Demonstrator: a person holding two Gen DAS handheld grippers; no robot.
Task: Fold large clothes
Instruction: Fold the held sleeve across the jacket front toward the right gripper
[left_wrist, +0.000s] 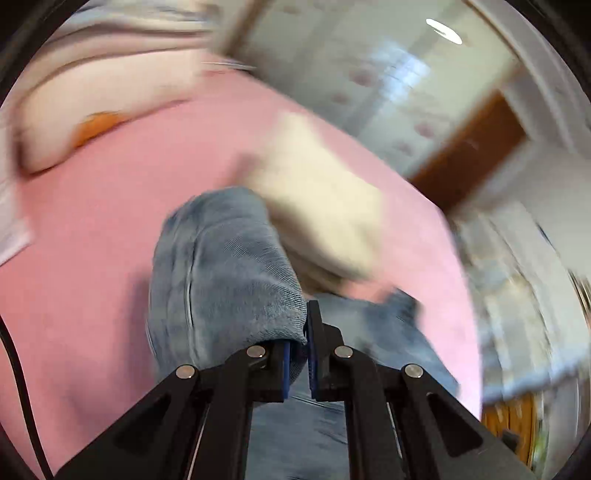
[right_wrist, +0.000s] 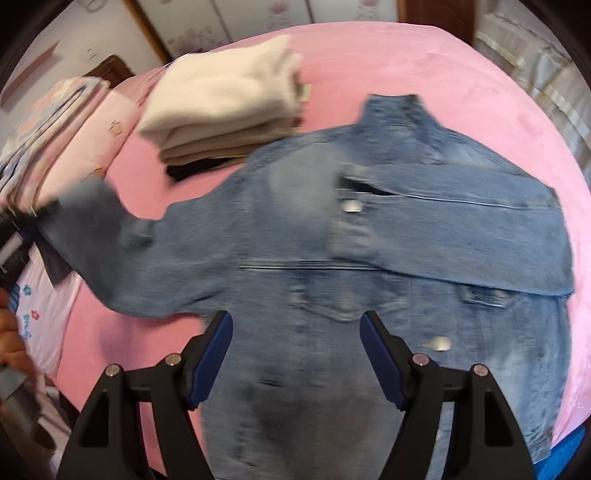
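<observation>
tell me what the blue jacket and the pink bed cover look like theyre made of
Jacket: looks like denim, a faded, washed blue with visible twill weave, stitched seams and shiny metal buttons. Pink bed cover: probably a soft, plush or fleecy fabric, matte and slightly fuzzy, though blur leaves that uncertain.

Left claw (left_wrist: 297, 354) clamped, right claw (right_wrist: 295, 354) agape

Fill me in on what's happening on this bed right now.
A person with a gripper in each hand is folding a denim jacket spread on a pink bed. The left gripper is shut on the cuff of one sleeve and holds it lifted off the bed. The right gripper hangs open above the jacket's body, holding nothing. The other sleeve already lies folded across the jacket. A stack of folded clothes sits beyond the jacket.
</observation>
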